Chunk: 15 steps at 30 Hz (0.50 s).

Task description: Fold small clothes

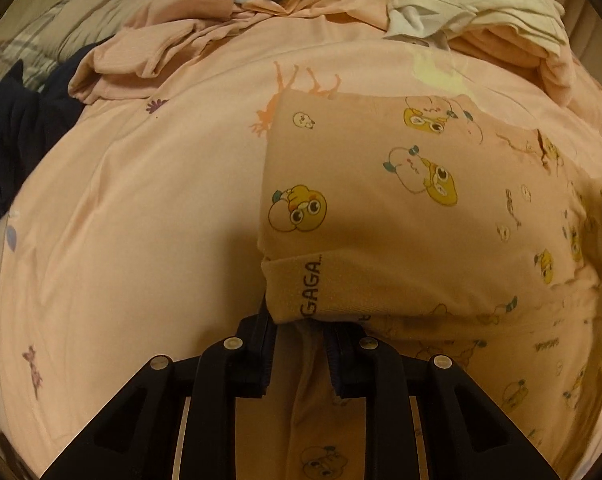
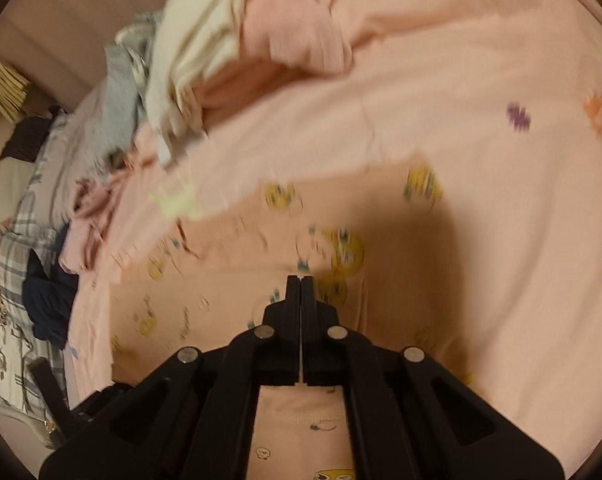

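1. The small peach-pink cotton garment [image 1: 401, 216], printed with yellow cartoon faces and edged by a ribbed band lettered "GAGA", lay on the pale pink printed bedsheet [image 1: 141, 200], folded over on itself so that the band sat on top near its lower edge
2. The left gripper [image 1: 299, 344] was at that banded edge, its 2 black fingers [image 1: 257, 356] narrowed onto a fold of the garment hanging between them, so it was grasping the cloth
3. The right gripper [image 2: 300, 292] was over the same garment, its fingers clenched flat together; whether any cloth was pinched at the tips could not be told in the blurred view
4. Beyond the garment, at the far side of the bedsheet, sat a heap of cream and pink clothes [image 1: 481, 12], with a dark navy item [image 1: 13, 136] off to the garment's left
5. The step in hand looked like carrying 1 edge across to make a fold
6. Next, the held edge probably needed laying square on the layer beneath, then letting go and smoothing
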Motion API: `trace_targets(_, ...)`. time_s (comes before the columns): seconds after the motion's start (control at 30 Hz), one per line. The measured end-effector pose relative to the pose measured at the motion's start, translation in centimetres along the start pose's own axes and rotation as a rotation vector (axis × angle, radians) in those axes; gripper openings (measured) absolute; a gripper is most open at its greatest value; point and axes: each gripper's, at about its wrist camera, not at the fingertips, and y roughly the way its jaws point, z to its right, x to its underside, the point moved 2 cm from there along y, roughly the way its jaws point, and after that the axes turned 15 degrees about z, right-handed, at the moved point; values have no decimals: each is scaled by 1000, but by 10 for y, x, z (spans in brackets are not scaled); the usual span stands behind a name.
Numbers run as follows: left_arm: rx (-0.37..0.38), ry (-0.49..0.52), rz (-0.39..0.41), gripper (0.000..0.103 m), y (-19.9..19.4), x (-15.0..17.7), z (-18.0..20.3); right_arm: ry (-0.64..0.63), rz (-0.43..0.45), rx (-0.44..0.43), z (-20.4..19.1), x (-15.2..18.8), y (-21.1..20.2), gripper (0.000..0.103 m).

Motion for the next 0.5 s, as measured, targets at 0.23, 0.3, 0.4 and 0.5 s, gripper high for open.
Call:
trace_targets(0.23,-6,-32,1,23,8,-4,2,121,-187,-46,21,17,23,19)
trace_targets(0.3,2,-48,2,23,8,-3,-1,138,-192,-53,22,23,26,26)
trace_targets(0.4,15,-55,3,23,9,-1,-3,223,-218,-166,18,31,31,29)
trace_targets(0.5,9,-41,6,23,10,1,-3,166,-248,-207,1,42,41,13)
